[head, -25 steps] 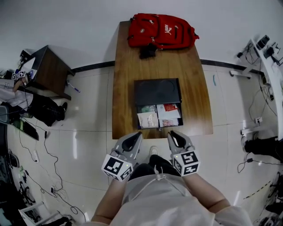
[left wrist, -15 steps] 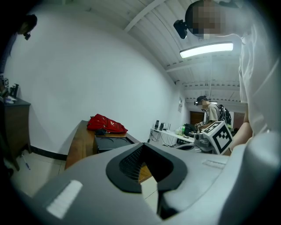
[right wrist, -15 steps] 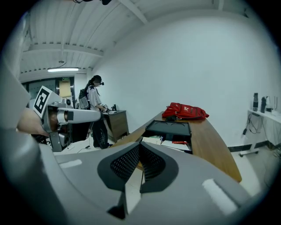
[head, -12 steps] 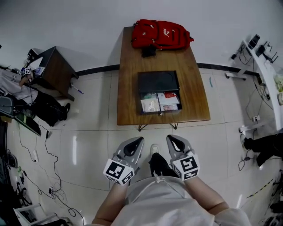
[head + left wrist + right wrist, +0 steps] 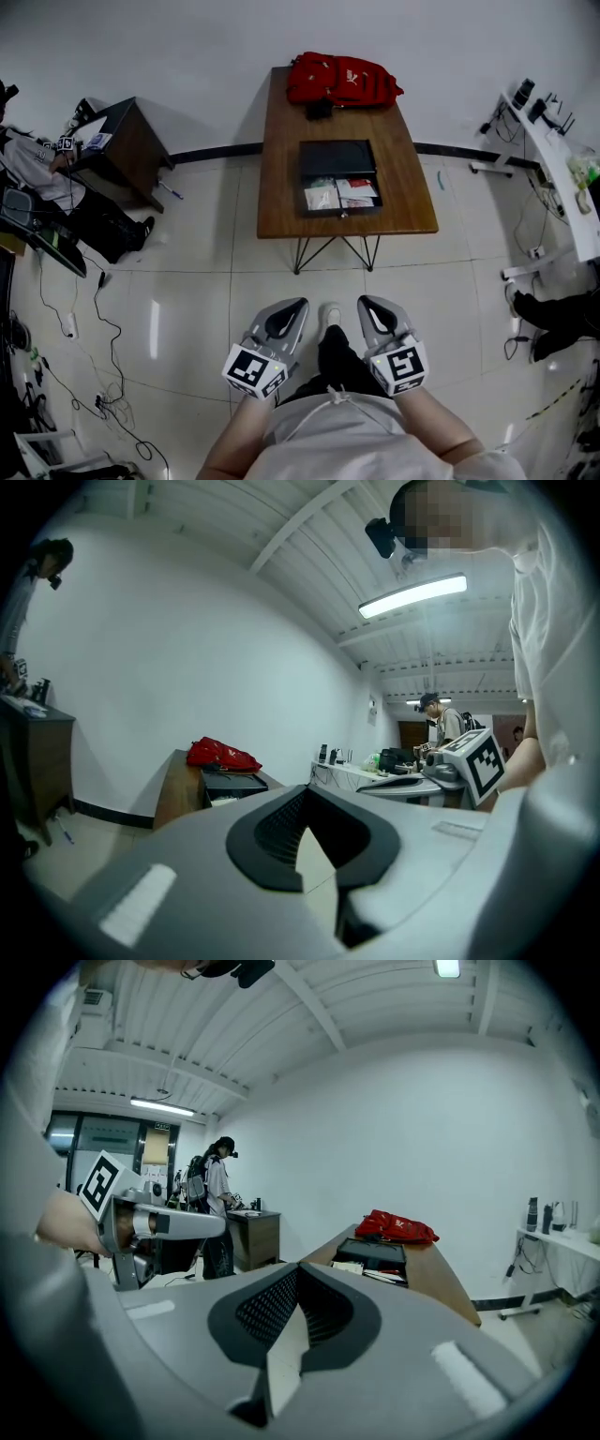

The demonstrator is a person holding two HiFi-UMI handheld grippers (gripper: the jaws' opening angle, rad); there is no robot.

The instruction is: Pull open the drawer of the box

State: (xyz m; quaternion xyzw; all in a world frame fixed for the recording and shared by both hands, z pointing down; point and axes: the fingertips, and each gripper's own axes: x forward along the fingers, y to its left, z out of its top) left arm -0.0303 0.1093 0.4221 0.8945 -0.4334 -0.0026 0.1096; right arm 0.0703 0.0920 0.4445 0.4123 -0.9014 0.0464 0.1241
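While the drawer (image 5: 341, 195) of the black box (image 5: 336, 157) stands pulled out on the wooden table (image 5: 281, 141), upper centre, the left gripper (image 5: 296, 306) and right gripper (image 5: 366, 304), lower centre, are clenched on nothing; the task looks complete.

White wall (image 5: 169, 56) is running across the far side, well ahead of the fingers (image 5: 284, 319). Glossy pale tiled floor (image 5: 187, 300) is spreading under and around them. Wooden table (image 5: 279, 169) on thin dark legs is standing straight ahead, well apart, far end at the wall. Dark cabinet (image 5: 127, 141) is sitting ahead-left, white desk (image 5: 562, 178) ahead-right. Cables (image 5: 94, 314) are trailing on the floor left of the fingers. Tube light (image 5: 412, 594) is glowing on the ribbed white ceiling (image 5: 300, 546).
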